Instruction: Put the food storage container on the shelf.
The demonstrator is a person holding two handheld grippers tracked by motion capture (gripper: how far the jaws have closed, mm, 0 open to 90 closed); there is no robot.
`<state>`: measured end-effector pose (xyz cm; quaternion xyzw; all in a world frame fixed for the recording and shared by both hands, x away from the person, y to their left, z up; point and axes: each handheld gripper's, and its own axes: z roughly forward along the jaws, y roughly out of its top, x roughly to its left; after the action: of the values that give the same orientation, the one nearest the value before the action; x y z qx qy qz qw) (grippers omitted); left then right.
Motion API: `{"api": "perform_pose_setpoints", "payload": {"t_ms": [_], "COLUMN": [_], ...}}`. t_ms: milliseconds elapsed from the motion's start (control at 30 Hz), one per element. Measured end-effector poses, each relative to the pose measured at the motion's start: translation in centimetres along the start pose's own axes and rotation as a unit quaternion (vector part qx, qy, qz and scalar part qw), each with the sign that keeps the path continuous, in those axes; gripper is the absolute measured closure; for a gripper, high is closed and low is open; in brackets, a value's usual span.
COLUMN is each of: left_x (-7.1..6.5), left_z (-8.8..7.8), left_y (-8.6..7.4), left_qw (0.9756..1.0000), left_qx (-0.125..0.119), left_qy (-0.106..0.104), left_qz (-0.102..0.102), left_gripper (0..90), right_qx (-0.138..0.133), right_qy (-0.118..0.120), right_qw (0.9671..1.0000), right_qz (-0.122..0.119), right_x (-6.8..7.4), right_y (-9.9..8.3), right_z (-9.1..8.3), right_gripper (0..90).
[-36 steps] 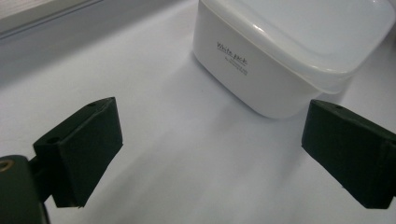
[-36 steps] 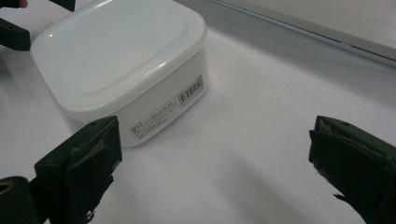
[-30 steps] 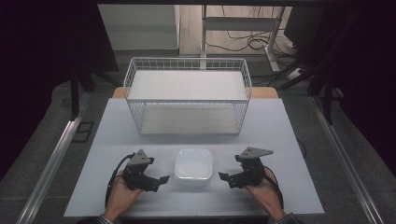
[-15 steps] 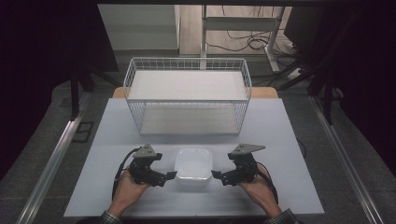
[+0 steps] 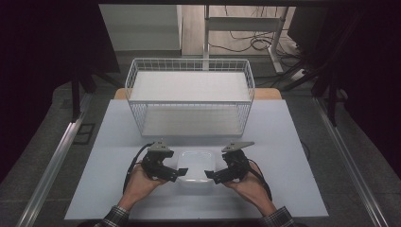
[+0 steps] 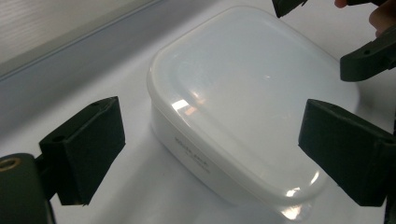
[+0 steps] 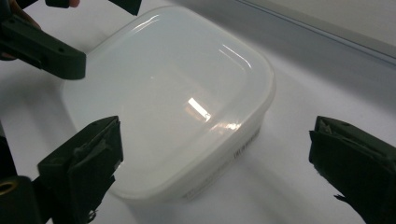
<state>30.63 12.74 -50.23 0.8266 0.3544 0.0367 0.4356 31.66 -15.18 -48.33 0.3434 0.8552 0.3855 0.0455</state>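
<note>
High view: white lidded box [image 5: 196, 171] sits flat on the pale counter [image 5: 283, 142], near the front edge, centred between both hands. Lid on, rounded corners, small printed label on one side wall.

Left tongs [image 5: 178, 173] sit at the box's left side, tips pointing inward at it. Left gripper view: box [image 6: 243, 102] lies between the jaws, which stand wide apart and clear of the box's walls. The other tongs' tips show at top right, at the far side of the box.

Right tongs [image 5: 209, 176] mirror that at the box's right side. Right gripper view: box [image 7: 173, 98] again between wide-spread jaws, no contact visible. Left tongs' tips show at top left.

Left hand [image 5: 139, 182] and right hand [image 5: 248, 182] come in from the bottom edge, plaid sleeves at the wrists.

White wire basket [image 5: 189, 97] stands behind the box, toward the back of the counter, apart from it. Beyond the counter: dark floor, cables, a desk frame.
</note>
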Motion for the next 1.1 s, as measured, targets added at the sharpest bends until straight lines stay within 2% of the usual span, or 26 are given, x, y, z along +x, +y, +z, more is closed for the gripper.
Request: {"api": "perform_pose_setpoints", "payload": {"t_ms": [67, 167, 233, 267, 300, 333, 433, 533, 567, 600, 667, 700, 767, 933, 1100], "left_x": [0.2, 0.5, 0.4, 0.3, 0.3, 0.1, 0.3, 0.0, 0.0, -0.1, -0.3, -0.4, -0.5, -0.7, -1.2], "left_z": [0.5, 0.5, 0.4, 0.4, 0.4, 0.1, -0.8, -1.4, -1.4, -1.6, -2.2, -2.3, -2.5, -2.9, -3.1], "left_y": [-0.2, -0.5, -0.6, -0.6, -0.6, -0.7, -1.0, -1.2, -1.2, -1.2, -1.4, -1.5, -1.5, -1.3, -1.5], "left_qw": [0.9999, 0.9992, 0.9978, 0.9973, 0.9973, 0.9966, 0.9957, 0.9958, 0.9958, 0.9961, 0.9956, 0.9957, 0.9958, 0.9961, 0.9959], "left_qx": [0.007, 0.004, 0.004, 0.008, 0.008, 0.015, 0.014, 0.011, 0.011, 0.013, 0.006, 0.004, 0.002, -0.015, -0.019], "left_qy": [-0.008, -0.030, -0.060, -0.065, -0.065, -0.069, -0.076, -0.069, -0.069, -0.066, -0.065, -0.062, -0.058, -0.036, -0.027], "left_qz": [-0.013, -0.025, -0.029, -0.033, -0.033, -0.042, -0.053, -0.059, -0.059, -0.058, -0.067, -0.069, -0.070, -0.079, -0.085], "left_gripper": [2.6, 4.0, 10.7, 17.0, 17.3, 19.6, 31.3, 43.2, 45.6, 48.7, 56.0, 58.7, 60.0, 69.8, 71.8], "right_qx": [0.011, 0.013, 0.020, 0.023, 0.026, 0.030, 0.029, 0.018, 0.018, 0.013, -0.002, -0.005, -0.010, -0.030, -0.035], "right_qy": [0.003, 0.022, 0.041, 0.055, 0.068, 0.087, 0.077, 0.057, 0.057, 0.055, 0.059, 0.060, 0.062, 0.061, 0.060], "right_qw": [0.9999, 0.9994, 0.9980, 0.9969, 0.9955, 0.9934, 0.9942, 0.9947, 0.9947, 0.9925, 0.9903, 0.9892, 0.9889, 0.9877, 0.9863], "right_qz": [0.000, 0.023, 0.043, 0.051, 0.061, 0.069, 0.070, 0.084, 0.084, 0.108, 0.126, 0.134, 0.135, 0.141, 0.150], "right_x": [-0.1, -0.5, -0.6, -0.7, -0.7, -0.8, -0.5, -0.3, -0.3, -0.5, -0.6, -0.6, -0.5, -0.3, 0.0], "right_y": [0.0, -0.2, -0.3, -0.3, -0.4, -0.5, -0.5, -0.5, -0.5, -0.6, -0.8, -0.9, -1.0, -1.1, -1.4], "right_z": [0.4, 0.6, 0.8, 1.0, 1.1, 1.2, 0.8, -0.3, -0.3, -1.0, -1.6, -1.8, -1.9, -2.6, -2.8], "right_gripper": [4.6, 5.7, 7.4, 8.7, 10.4, 12.5, 19.4, 38.4, 38.4, 51.6, 61.3, 63.1, 64.5, 73.4, 74.9]}}
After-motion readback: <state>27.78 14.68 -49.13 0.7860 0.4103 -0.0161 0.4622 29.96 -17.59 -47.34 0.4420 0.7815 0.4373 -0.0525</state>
